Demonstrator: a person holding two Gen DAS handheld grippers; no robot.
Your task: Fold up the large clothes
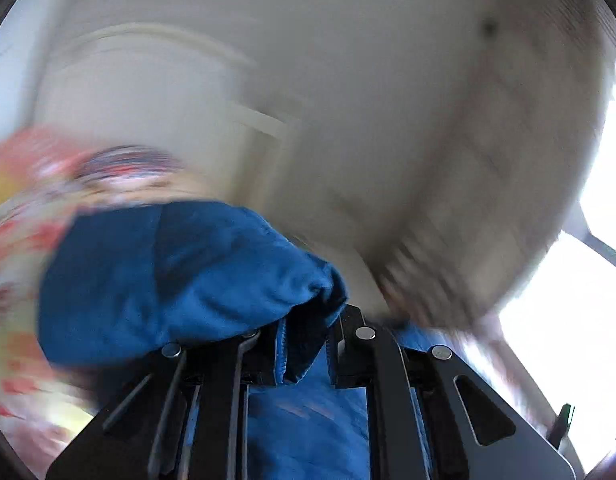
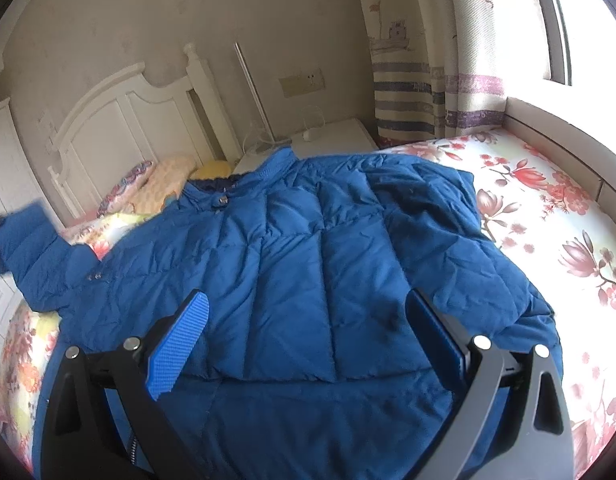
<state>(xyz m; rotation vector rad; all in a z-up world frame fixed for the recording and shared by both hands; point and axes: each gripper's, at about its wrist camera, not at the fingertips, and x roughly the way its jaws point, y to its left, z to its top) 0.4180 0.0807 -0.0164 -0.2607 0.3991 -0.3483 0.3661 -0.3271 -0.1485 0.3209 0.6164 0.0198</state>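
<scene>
Left gripper [image 1: 304,344]: your jaws are pinched tight on a bunched bit of the blue jacket [image 1: 180,280], w/ a zipper edge caught right betw. them. More blue cloth hangs under the jaws.
Left view: very blurry. Flowery bed sheet [image 1: 16,240] shows left of the jaws, pale wall above.
Right gripper [image 2: 308,344]: your jaws stand wide open, holding nothing. They hang just over the jacket, near its bottom hem.
Blue jacket [image 2: 308,248]: lies spread flat on the bed, in front of & betw. your right jaws. Collar at the far end, away from the jaws. One sleeve [image 2: 24,244] is lifted up far left of the jaws.
Bed sheet [image 2: 548,208]: white w/ red flowers, right of the jaws.
Headboard [image 2: 120,128]: white, far left past the collar.
Curtain [image 2: 420,92]: striped, far right, w/ a small boat picture.
Writing: no words or brand you can read anywhere.
</scene>
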